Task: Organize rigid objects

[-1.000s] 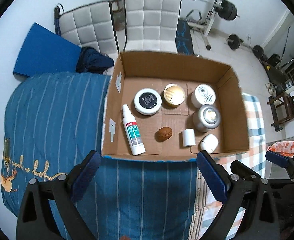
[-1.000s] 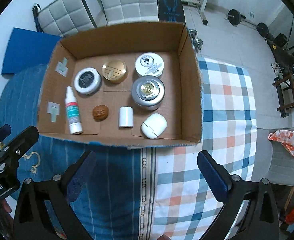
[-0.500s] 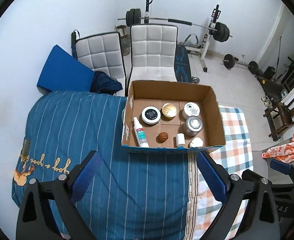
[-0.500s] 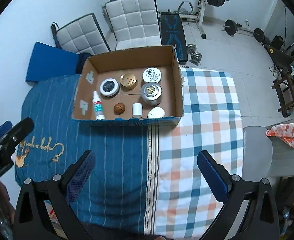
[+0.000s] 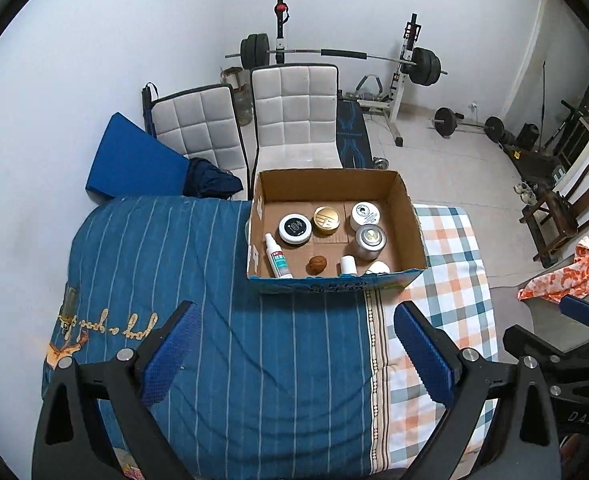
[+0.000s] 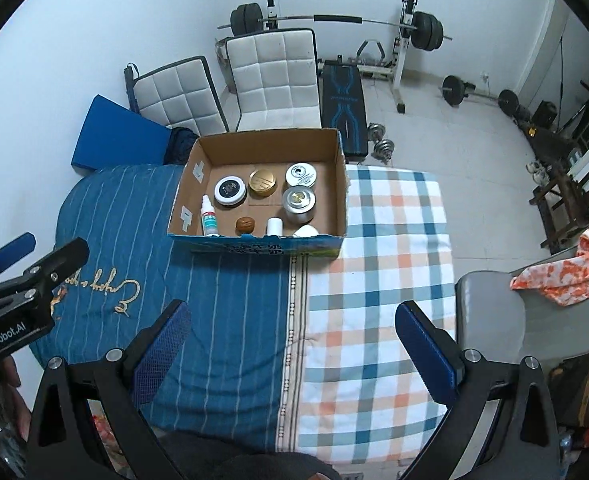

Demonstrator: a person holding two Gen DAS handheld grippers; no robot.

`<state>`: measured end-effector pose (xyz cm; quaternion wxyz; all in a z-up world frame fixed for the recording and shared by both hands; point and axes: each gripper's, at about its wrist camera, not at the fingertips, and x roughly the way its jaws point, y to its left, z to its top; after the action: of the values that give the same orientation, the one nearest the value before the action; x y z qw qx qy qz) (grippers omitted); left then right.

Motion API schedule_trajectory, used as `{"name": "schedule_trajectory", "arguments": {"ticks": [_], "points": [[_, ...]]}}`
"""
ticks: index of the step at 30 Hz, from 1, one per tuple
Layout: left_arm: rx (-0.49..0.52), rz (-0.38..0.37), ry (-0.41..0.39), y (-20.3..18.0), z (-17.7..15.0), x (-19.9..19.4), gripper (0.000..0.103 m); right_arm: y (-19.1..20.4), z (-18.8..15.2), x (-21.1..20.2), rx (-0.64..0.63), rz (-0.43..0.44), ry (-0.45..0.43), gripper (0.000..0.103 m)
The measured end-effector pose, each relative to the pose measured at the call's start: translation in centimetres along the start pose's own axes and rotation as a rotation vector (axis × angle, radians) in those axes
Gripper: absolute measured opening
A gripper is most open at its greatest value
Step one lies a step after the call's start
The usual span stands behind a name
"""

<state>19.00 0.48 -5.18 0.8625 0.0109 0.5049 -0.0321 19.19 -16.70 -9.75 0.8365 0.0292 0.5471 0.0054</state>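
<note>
**Box packed, both grippers empty and well back from it**

The cardboard box sits on the bed, straddling the seam where the blue striped cover meets the checked blanket, and every loose item in view lies inside it. Along the box's far wall stand three round tins: a black-lidded one, a gold-lidded one and a white-lidded one. In front of the white tin stands a silver jar. Against the box's near wall lie a white spray bottle, a walnut, a small white cylinder and a white case, part hidden by the wall. Spaced apart in rows, nothing stacked, they look deliberately sorted, so the organizing appears done or nearly so.

The left gripper hangs over the striped cover, near side of the box and well apart from it, its blue pads spread wide with nothing between them. The right gripper hangs likewise over the seam, jaws fully apart, touching nothing.
</note>
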Motion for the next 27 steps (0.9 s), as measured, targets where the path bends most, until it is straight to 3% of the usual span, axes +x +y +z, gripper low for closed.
{"name": "schedule_trajectory", "arguments": {"ticks": [9, 15, 27], "points": [[-0.008, -0.008, -0.042, 0.0, -0.1, -1.9, 0.099, -1.0, 0.0, -2.4, 0.014, -0.026, -0.048, 0.103], [0.013, 0.031, -0.070, -0.4, 0.2, -1.7, 0.099, -1.4, 1.0, -2.1, 0.036, -0.020, -0.060, 0.103], [-0.020, 0.033, -0.111, 0.3, 1.7, -0.5, 0.099, -1.7, 3.3, -1.1, 0.062, -0.041, -0.082, 0.103]]}}
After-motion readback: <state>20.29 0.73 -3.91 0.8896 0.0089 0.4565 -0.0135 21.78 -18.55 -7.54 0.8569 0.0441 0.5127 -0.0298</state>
